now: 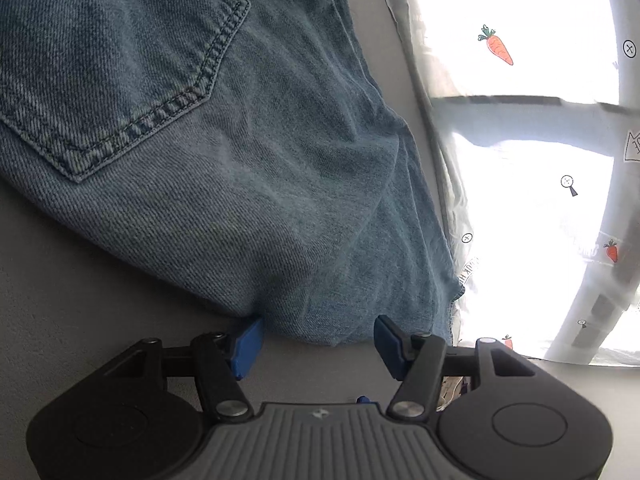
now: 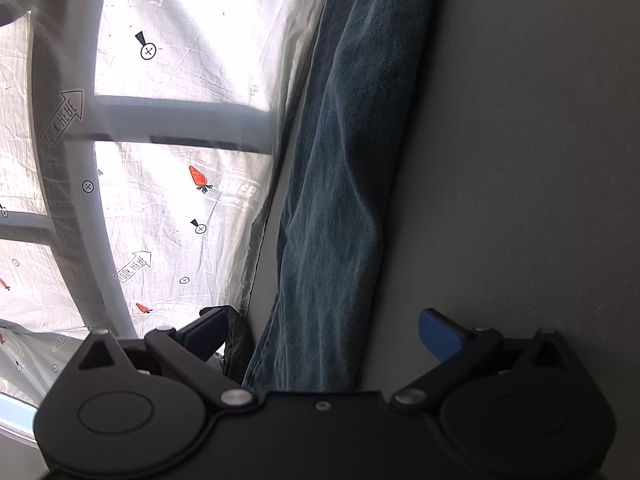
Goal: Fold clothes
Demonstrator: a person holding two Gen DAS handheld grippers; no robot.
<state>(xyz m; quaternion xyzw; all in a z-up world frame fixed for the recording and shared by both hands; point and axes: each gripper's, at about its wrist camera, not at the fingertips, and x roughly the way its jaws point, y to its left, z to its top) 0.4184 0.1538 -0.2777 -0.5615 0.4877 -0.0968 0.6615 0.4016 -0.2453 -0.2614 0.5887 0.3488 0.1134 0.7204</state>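
We find the left gripper point(image 1: 318, 340) half-open astride the jeans point(image 1: 248, 184) fold, right gripper point(image 2: 320, 334) wide, empty; thick denim may slip from a shallow pinch

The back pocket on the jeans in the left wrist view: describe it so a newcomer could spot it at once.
Start with the blue jeans lying on the grey surface, left of the bright carrot-print curtain. The back pocket fills the upper left of the denim. A double row of stitching outlines it down to a point, unlike the plain, creased cloth around it.
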